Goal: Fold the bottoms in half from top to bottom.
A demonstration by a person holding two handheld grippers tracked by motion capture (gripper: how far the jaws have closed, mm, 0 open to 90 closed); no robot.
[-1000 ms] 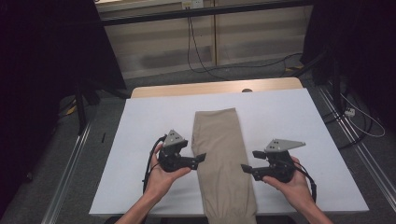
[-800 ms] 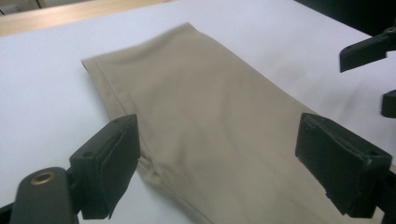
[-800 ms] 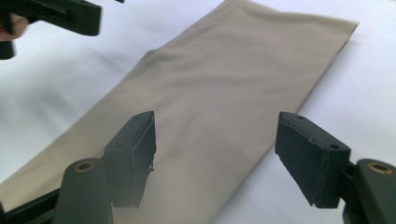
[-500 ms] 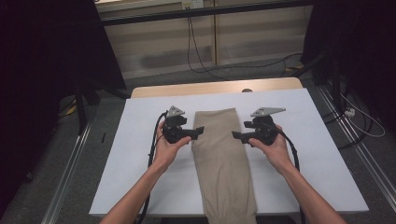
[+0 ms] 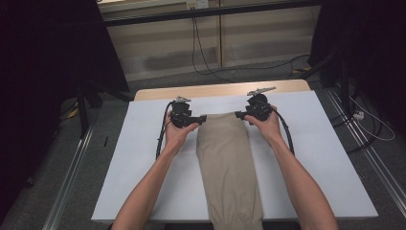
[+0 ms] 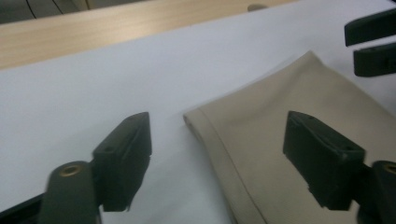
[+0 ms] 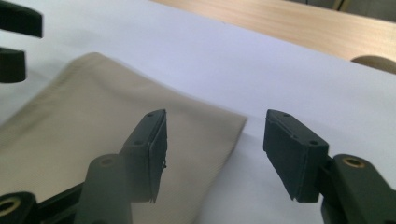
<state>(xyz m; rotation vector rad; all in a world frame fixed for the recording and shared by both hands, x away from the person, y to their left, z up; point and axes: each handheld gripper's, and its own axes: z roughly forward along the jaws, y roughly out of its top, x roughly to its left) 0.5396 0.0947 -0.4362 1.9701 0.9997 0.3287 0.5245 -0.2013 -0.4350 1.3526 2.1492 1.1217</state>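
Note:
Folded beige trousers (image 5: 227,163) lie lengthwise on the white sheet (image 5: 143,158), running from the near edge to just short of the far one. My left gripper (image 5: 203,118) is at their far left corner, and the hemmed corner (image 6: 192,117) lies between its jaws. My left gripper (image 6: 219,128) is open and its pads are off the cloth. My right gripper (image 5: 238,115) is at the far right corner (image 7: 236,122). My right gripper (image 7: 217,123) is open too, straddling that corner. Both pairs of jaws have just been closing.
The sheet covers a wooden table whose bare far strip (image 5: 220,89) shows beyond the cloth. Black cables (image 5: 163,134) trail from the grippers over the sheet. Metal rails (image 5: 72,172) and floor cables (image 5: 201,52) run around the table.
Both hands have moved away from the person along the trousers, from the middle to the far end. The grippers now sit at the two far corners.

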